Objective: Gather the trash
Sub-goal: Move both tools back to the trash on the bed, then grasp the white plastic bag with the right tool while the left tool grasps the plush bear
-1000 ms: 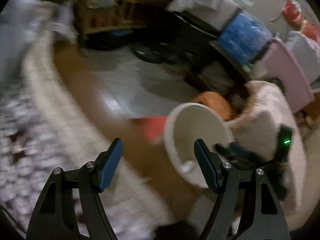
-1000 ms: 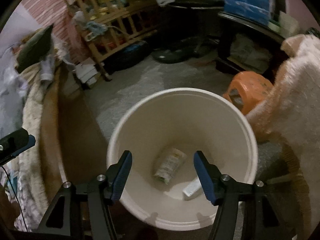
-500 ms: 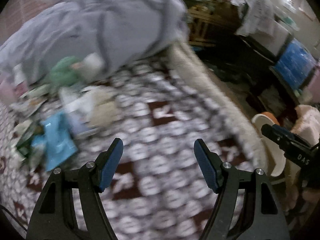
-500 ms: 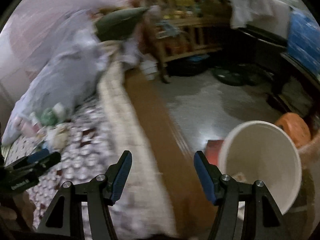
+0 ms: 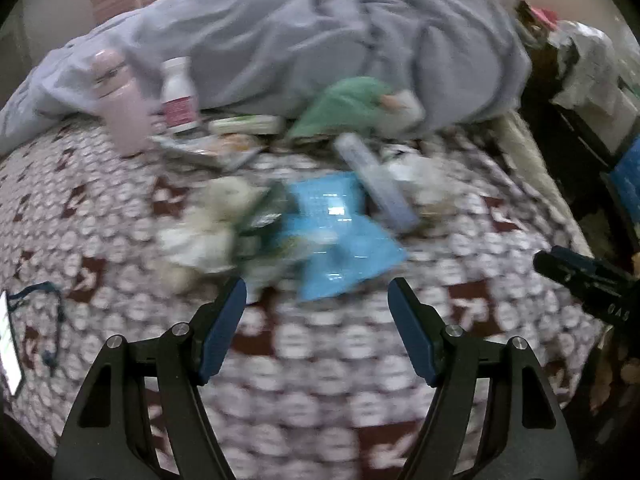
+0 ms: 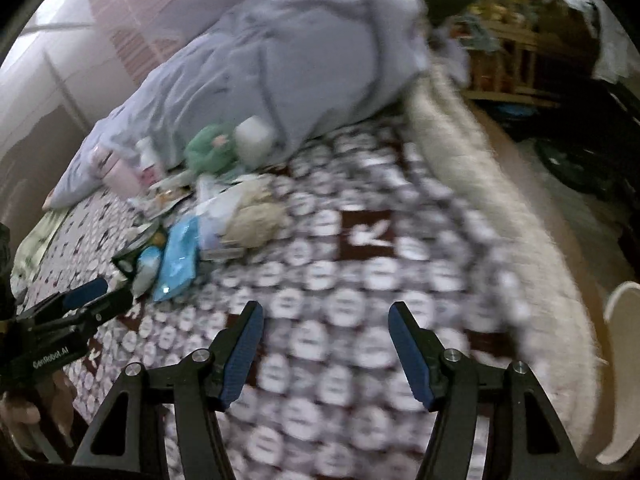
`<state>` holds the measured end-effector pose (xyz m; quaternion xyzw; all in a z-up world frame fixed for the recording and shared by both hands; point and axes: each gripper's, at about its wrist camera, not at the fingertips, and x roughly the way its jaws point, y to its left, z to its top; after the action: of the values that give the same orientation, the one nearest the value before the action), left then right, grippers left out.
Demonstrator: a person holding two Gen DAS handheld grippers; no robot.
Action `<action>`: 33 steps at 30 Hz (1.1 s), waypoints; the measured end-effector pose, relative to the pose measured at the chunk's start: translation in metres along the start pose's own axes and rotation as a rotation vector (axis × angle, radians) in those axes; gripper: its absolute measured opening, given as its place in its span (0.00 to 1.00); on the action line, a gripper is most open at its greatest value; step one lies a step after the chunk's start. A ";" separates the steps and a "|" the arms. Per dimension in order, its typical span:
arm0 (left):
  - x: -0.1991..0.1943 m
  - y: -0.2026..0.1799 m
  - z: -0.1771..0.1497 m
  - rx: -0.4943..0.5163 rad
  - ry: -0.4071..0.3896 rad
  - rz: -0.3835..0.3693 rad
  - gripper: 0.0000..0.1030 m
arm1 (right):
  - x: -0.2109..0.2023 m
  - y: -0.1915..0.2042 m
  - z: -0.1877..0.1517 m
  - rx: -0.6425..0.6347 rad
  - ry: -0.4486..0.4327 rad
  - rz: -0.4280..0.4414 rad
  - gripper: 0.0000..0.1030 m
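Observation:
A pile of trash lies on the patterned bedspread (image 5: pixel 320 344): a blue plastic packet (image 5: pixel 340 236), crumpled white paper (image 5: pixel 208 228), a clear tube (image 5: pixel 376 180) and a green wrapper (image 5: pixel 260 216). My left gripper (image 5: pixel 316 316) is open and empty, just short of the blue packet. My right gripper (image 6: pixel 324 340) is open and empty over the bedspread, right of the pile; the blue packet also shows in the right wrist view (image 6: pixel 178 258). The white bucket (image 6: pixel 620 380) shows at the right edge of the right wrist view.
A grey duvet (image 5: pixel 320 40) is bunched at the back of the bed. A pink bottle (image 5: pixel 118 108), a white pill bottle (image 5: pixel 178 96) and a green cloth (image 5: pixel 352 104) lie by it. A phone (image 5: pixel 8 344) lies at the left. Wooden shelves (image 6: pixel 504 40) stand beyond the bed.
Both grippers have swung left from the white bucket on the floor to the bed. The trash pile has come into the centre of the left wrist view. Both stay open.

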<state>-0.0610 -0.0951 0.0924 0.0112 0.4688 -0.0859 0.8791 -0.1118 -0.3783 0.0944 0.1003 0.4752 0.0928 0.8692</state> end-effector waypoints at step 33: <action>0.087 0.111 0.040 -0.056 0.142 -0.184 0.67 | 0.140 0.079 0.120 -0.165 0.175 0.055 0.45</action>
<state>0.0372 -0.0021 0.0366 -0.0503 0.5312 -0.1523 0.8319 0.0587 -0.2765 0.0659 0.0331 0.5369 0.1638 0.8269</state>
